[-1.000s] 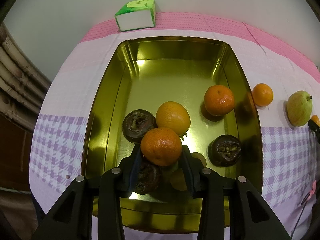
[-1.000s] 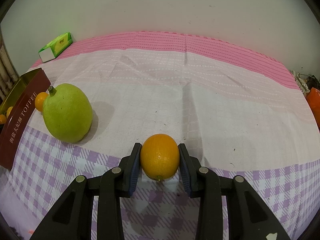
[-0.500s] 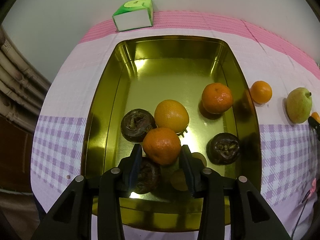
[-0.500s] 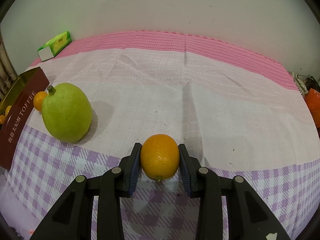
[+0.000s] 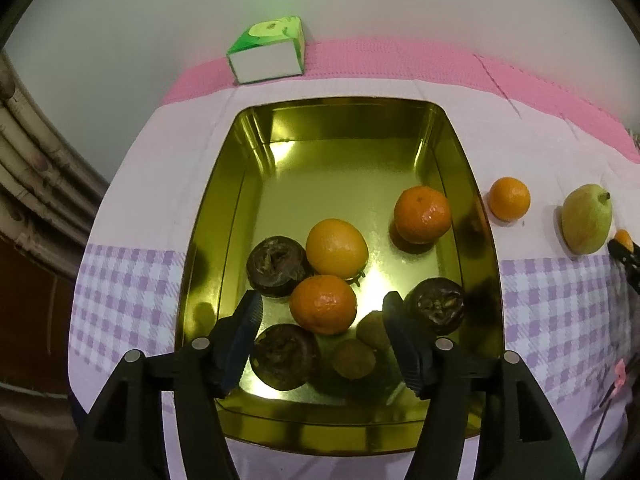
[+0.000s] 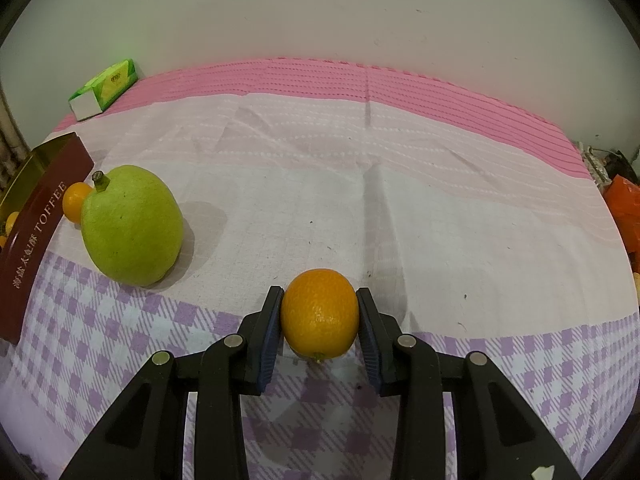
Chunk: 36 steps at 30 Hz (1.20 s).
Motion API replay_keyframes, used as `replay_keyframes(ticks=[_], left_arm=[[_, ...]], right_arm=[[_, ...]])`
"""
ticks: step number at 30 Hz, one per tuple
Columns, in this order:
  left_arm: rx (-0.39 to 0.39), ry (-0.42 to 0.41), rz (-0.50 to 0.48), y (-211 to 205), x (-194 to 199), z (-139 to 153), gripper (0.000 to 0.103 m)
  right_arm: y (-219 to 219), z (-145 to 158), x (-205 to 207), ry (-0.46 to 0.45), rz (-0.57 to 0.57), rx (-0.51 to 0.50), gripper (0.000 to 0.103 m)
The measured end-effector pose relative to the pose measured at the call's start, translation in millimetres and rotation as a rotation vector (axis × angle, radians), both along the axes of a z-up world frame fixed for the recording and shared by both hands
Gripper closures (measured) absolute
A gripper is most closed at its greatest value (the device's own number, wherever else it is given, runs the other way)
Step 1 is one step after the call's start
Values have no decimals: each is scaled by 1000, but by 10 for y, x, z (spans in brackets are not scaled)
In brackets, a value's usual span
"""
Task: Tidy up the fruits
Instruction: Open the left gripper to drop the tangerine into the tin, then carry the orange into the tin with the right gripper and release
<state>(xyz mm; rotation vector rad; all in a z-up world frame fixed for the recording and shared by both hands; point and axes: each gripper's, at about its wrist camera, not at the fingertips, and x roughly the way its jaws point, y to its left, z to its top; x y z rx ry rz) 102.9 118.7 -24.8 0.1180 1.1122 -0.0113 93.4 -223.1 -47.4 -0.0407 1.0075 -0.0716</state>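
Fruits partly inside gold tin (image 5: 224,216): mandarin (image 5: 323,304) lies low in centre of left view, among dark round fruits. Left gripper (image 5: 320,320) jaws just been opening, pads apart from mandarin on both sides. Right gripper (image 6: 318,320) clamps orange (image 6: 319,314) at lower centre of right view. Green pear (image 6: 132,226) on checked cloth (image 6: 400,200), left.
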Motion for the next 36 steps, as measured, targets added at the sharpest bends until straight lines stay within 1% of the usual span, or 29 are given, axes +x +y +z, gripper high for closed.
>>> replay_keyframes(ticks=[3,9,11,13,19,23,28,32,36], left_arm=[[-8,-10,11,32,-5,32,35],[-22,-39,17,63,-30,123,32],[-23,-50,20,65,-49,153,31],[-25,-60,24,82,-64,190,27],[-29,-99,51,139,-97,299,26],[-23,-131,84,219,-134,402,26],[-22,-160,130,357,-176,495,26],[-20,-165,172,503,-225,526,26],[-23,-147,219,656,-282,500,26]], right_arm=[[2,3,15,12,-3,6,70],[18,39,23,13,-14,10,70],[34,89,12,5,-18,15,70],[57,150,-6,-6,-12,22,70],[251,391,-61,-51,23,54,70],[502,622,-111,-88,86,81,70],[1022,827,-116,-99,227,117,70],[1507,859,-132,-80,349,155,70],[1971,769,-159,-42,451,173,70]])
